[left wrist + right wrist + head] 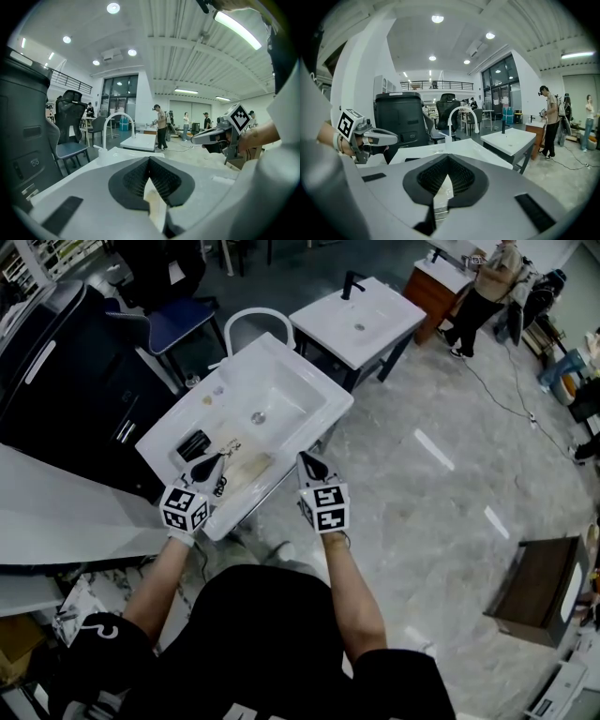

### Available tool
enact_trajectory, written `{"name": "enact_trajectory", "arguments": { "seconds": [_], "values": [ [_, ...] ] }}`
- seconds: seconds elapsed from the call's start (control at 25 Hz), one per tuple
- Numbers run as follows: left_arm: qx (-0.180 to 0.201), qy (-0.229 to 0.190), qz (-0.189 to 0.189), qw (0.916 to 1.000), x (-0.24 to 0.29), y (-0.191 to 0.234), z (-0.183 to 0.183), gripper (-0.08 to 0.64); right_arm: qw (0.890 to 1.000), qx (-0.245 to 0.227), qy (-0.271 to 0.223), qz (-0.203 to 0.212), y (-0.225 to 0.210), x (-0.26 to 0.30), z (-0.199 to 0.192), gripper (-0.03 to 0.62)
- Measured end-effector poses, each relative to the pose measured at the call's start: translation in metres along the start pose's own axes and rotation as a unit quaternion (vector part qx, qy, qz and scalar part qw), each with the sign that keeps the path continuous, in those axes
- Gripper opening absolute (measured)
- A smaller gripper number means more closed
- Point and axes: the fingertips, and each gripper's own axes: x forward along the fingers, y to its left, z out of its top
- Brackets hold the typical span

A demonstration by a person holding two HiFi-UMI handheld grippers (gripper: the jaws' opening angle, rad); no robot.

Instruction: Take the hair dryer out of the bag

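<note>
Head view: the white washbasin (281, 371) on its stand fills the middle and serves as the worktop, with the person standing at its front corner. On its flat ledge, left of the bowl, lies a pale flat piece that I take for the bag (248, 468). Just beside it is a small black body that is most likely the hair dryer (194, 443), and a dark cord (222, 486) is tangled near the front edge. From here the dryer looks to be lying outside the bag, though it is too small to be sure.

The left gripper (206, 466) hangs over the cord and the right gripper (310, 464) just off the basin's edge. Both have their jaws closed on nothing, so neither seems to be working the bag at this moment.
</note>
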Motion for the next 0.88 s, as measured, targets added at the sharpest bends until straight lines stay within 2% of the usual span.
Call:
{"name": "enact_trajectory", "arguments": {
  "seconds": [0.88],
  "values": [
    [0.005, 0.006, -0.005, 1.0000, 0.0004, -0.0054, -0.0018, -0.002, 1.000, 0.005, 0.008, 0.004, 0.0036, -0.0051, -0.0082, -0.005]
  ]
}}
